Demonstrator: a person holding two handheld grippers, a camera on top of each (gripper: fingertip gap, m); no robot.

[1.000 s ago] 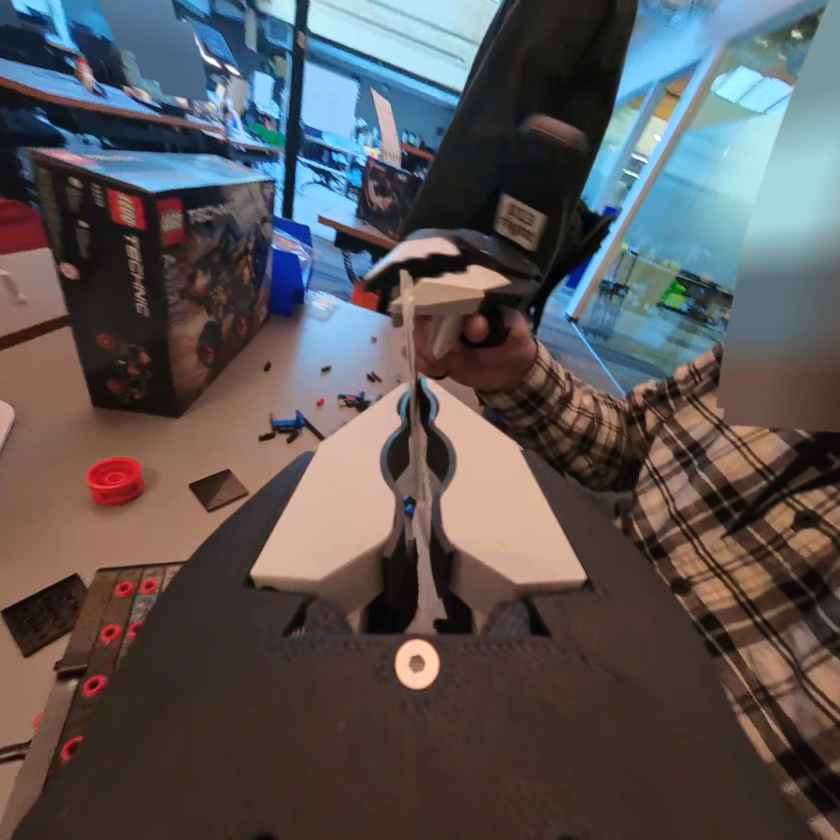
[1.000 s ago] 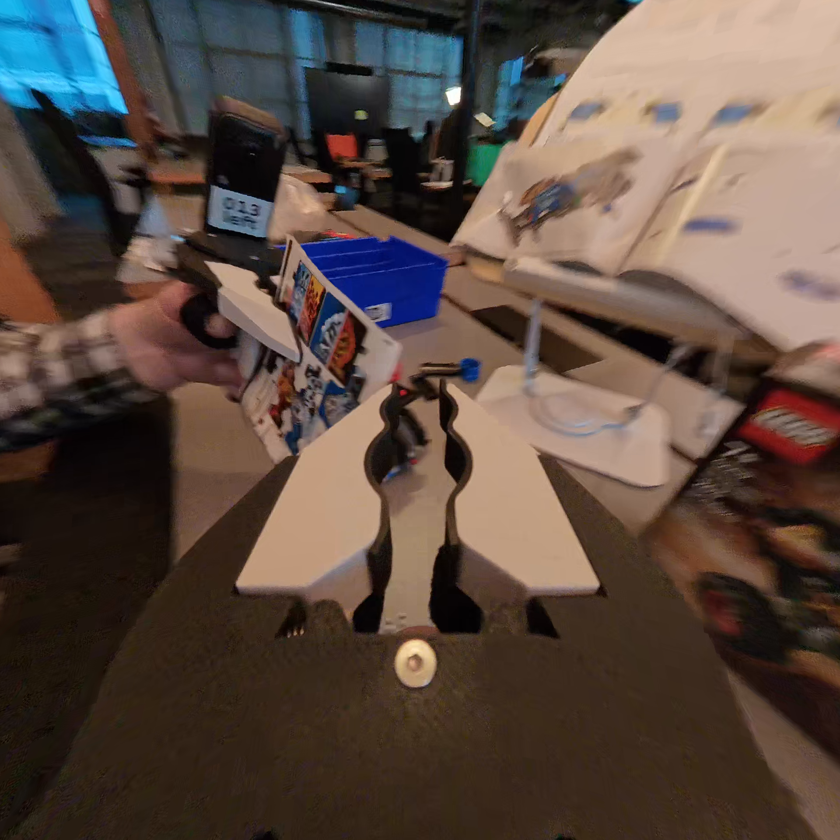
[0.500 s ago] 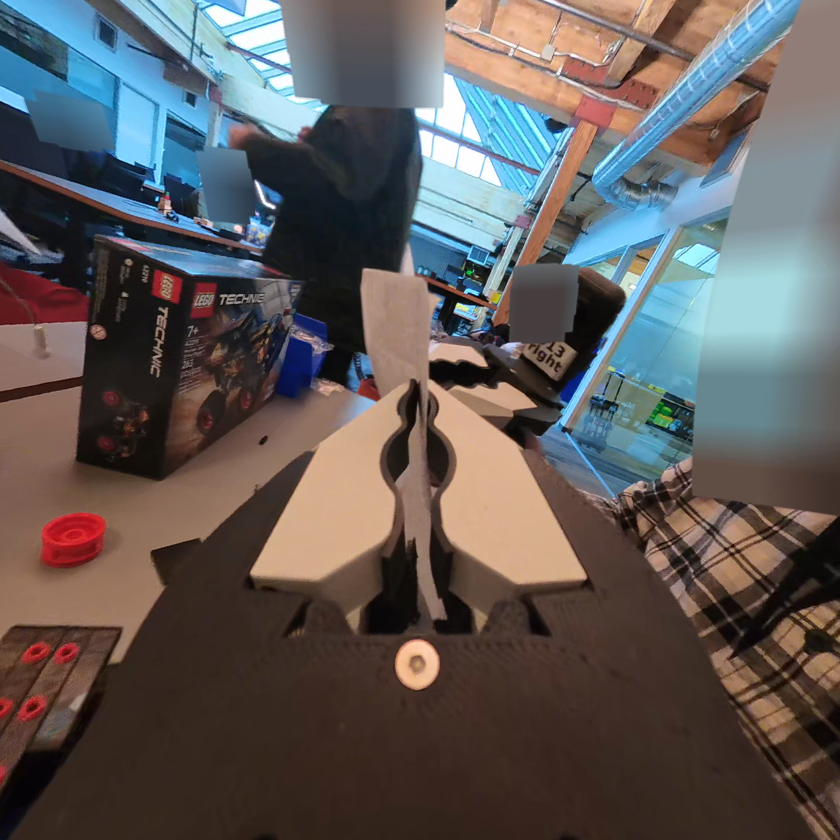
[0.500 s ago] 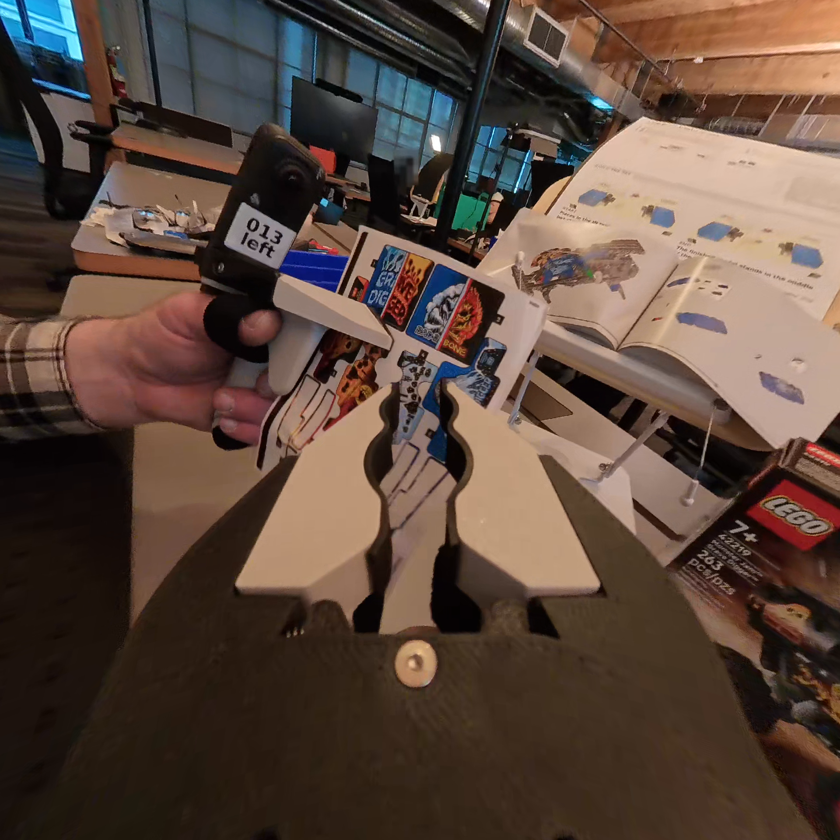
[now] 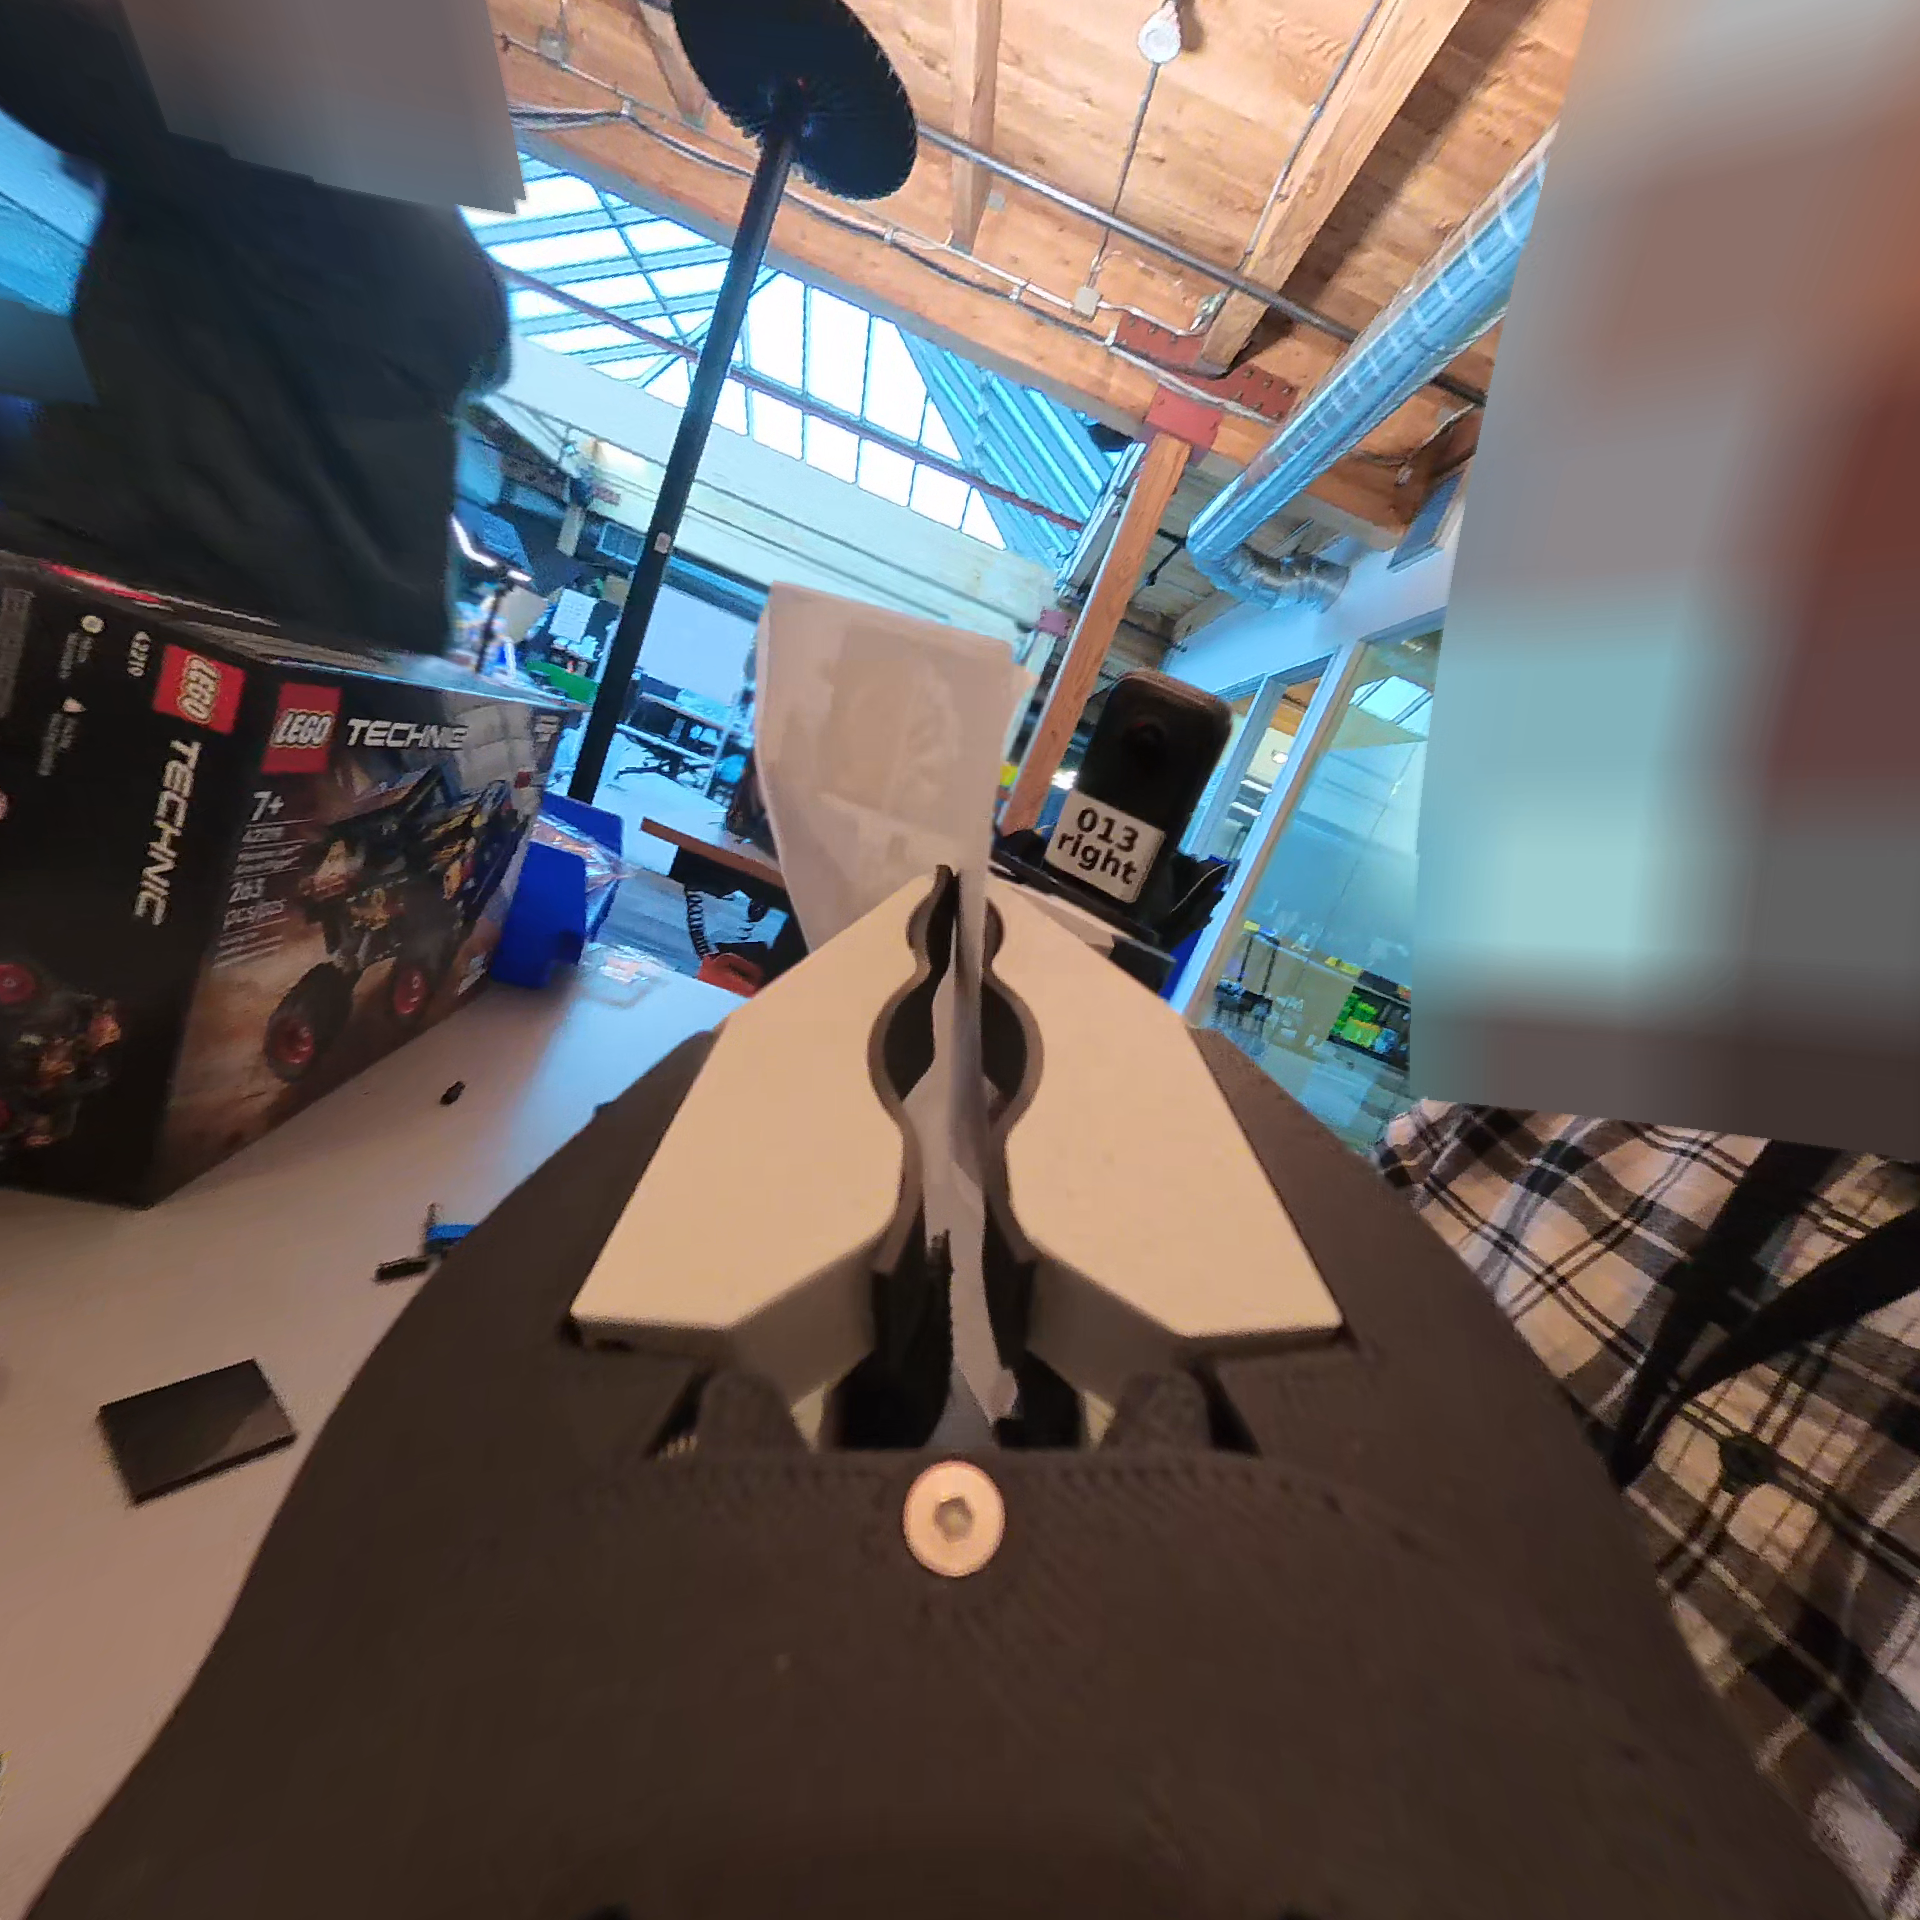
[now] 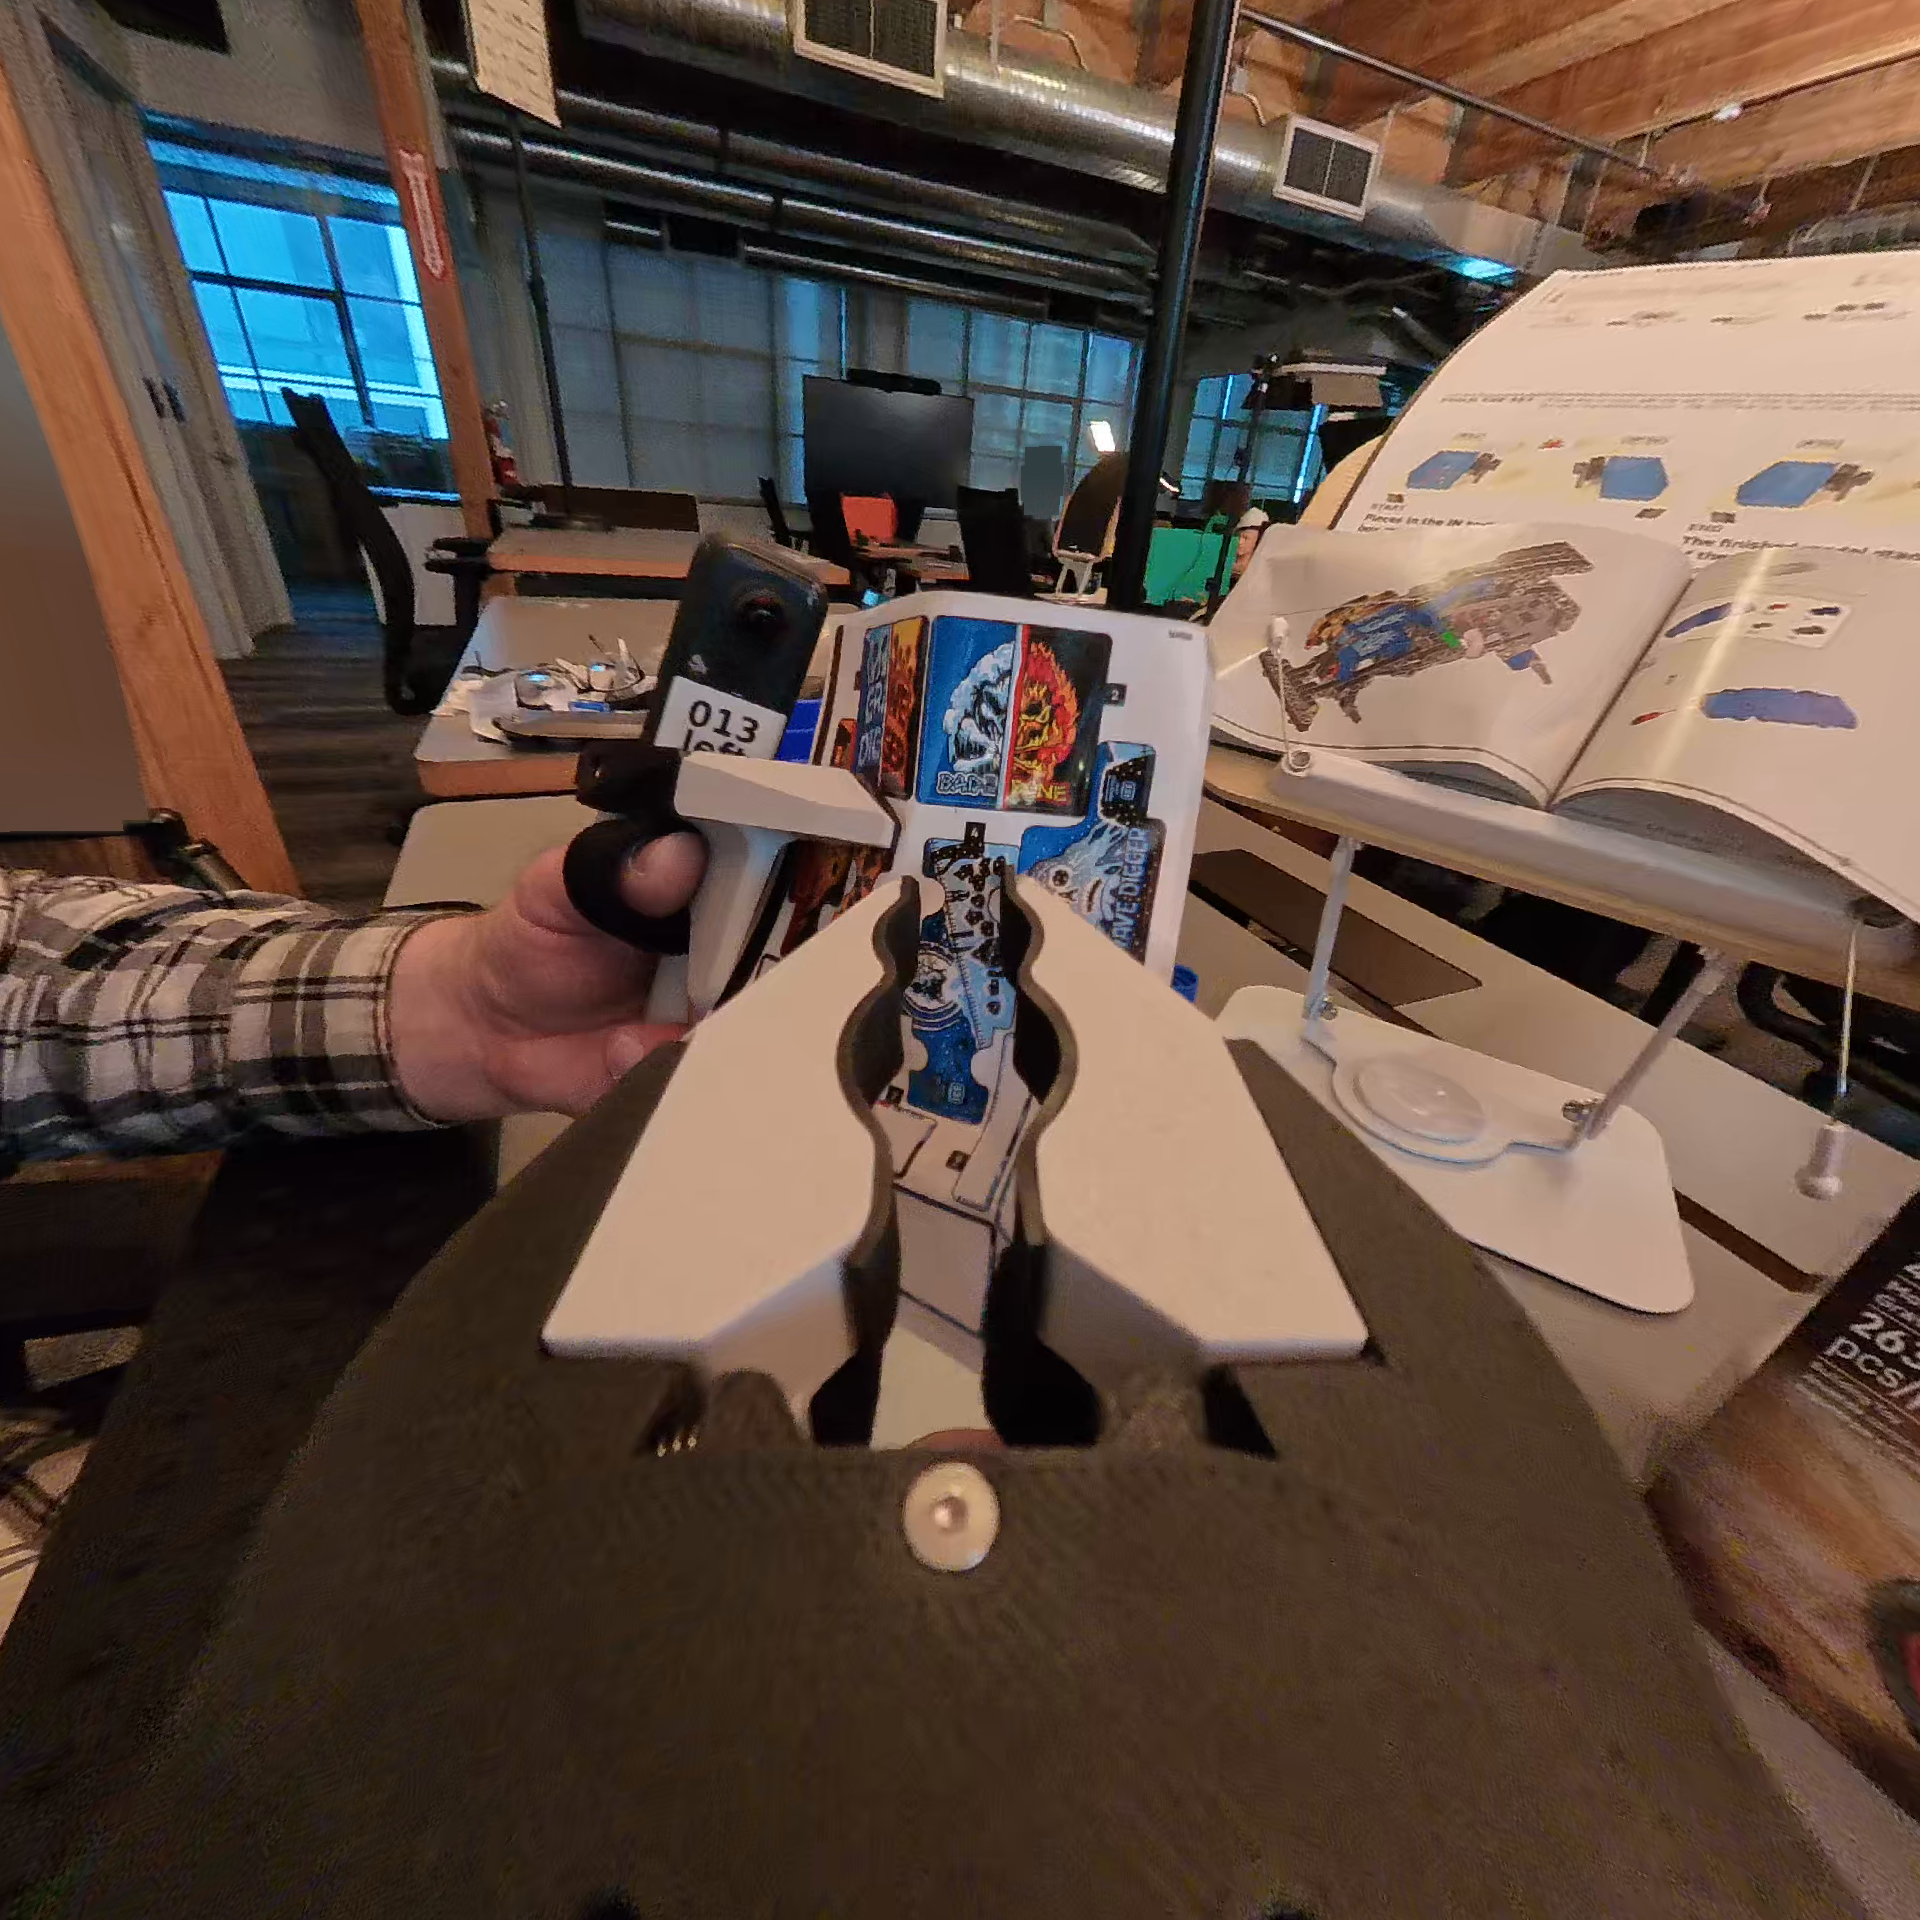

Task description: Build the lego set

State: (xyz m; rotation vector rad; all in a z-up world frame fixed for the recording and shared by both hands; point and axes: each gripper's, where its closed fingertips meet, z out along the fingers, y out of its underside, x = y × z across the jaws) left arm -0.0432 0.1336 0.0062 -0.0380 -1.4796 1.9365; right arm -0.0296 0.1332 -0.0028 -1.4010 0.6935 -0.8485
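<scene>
Your left tool [image 5: 958,894] is pinching the sticker sheet [image 6: 1023,769] upright; your right tool [image 6: 958,899] is sitting narrowly parted, empty, facing it

The left gripper [image 5: 961,894] is raised with jaws pinched together; the right gripper [image 6: 961,899] faces it, jaws apart.

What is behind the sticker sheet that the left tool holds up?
In the left wrist view the sticker sheet partly covers the right tool; only its camera shows. Its fingers are hidden.
</scene>
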